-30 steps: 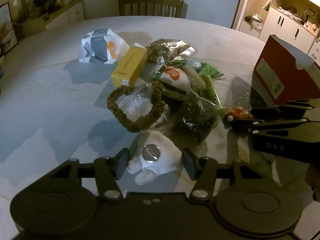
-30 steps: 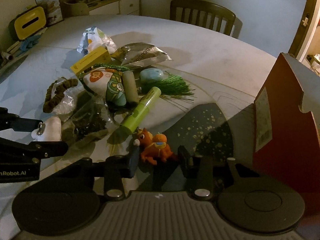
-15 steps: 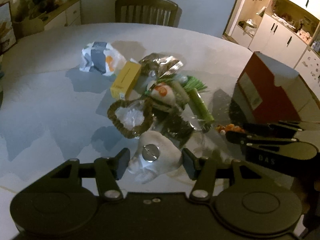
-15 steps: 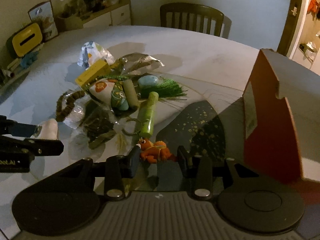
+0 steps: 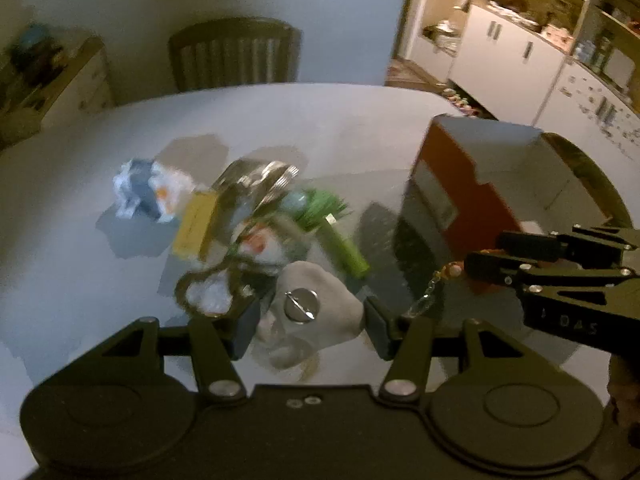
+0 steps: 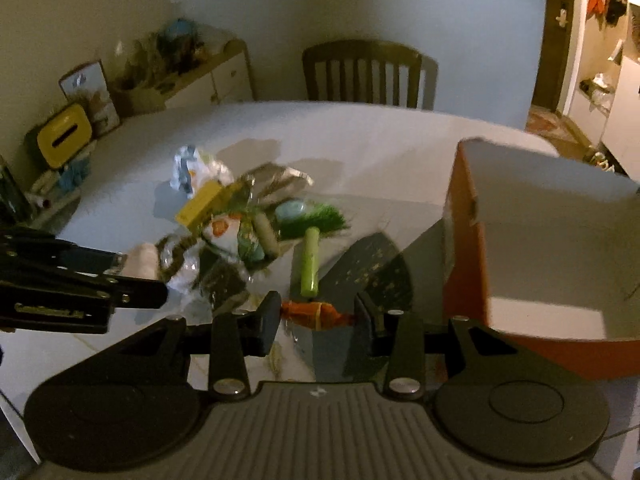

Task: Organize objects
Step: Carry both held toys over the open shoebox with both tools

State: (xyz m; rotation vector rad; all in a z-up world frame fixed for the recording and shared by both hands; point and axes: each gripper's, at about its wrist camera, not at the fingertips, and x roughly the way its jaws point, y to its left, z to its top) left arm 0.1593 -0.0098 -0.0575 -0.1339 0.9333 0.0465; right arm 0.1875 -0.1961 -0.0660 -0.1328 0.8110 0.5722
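Through my left wrist camera, my left gripper (image 5: 310,322) tilts steeply downward above the pale round counter (image 5: 80,248). Its fingers (image 5: 245,326) stand about half apart and clamp a soft white pouch with a round silver metal cap (image 5: 316,308), which hangs clear of the counter. Beyond it lies the blurred heap: a crumpled white-and-blue wrapper (image 5: 146,194), a flat yellow box (image 5: 196,228), a shiny silver foil bag (image 5: 260,178), a green bristly tuft (image 5: 324,210) and a lime-green tube (image 5: 346,250). To the right stands the open red cardboard box with pale inside (image 5: 472,196). My right gripper (image 5: 486,258) reaches in from the right edge, side on, with a small metal chain (image 5: 428,292) dangling below its tips; what it grips is hidden here.

Through my right wrist camera, the right gripper (image 6: 318,316) also points down at a slant. Its fingers (image 6: 266,320) are narrowed to a small gap and pinch a small orange toy figure (image 6: 314,314) by its two ends, lifted off the counter (image 6: 360,140). The red box (image 6: 540,248) sits just to the right, and this view looks into its pale interior. The left gripper (image 6: 132,276) comes in from the left edge with the white pouch (image 6: 144,258) between its tips. Only this view shows a wooden sideboard (image 6: 192,80) and a yellow slotted container (image 6: 64,136) by the far wall. A wooden chair (image 6: 362,74) stands behind the counter.
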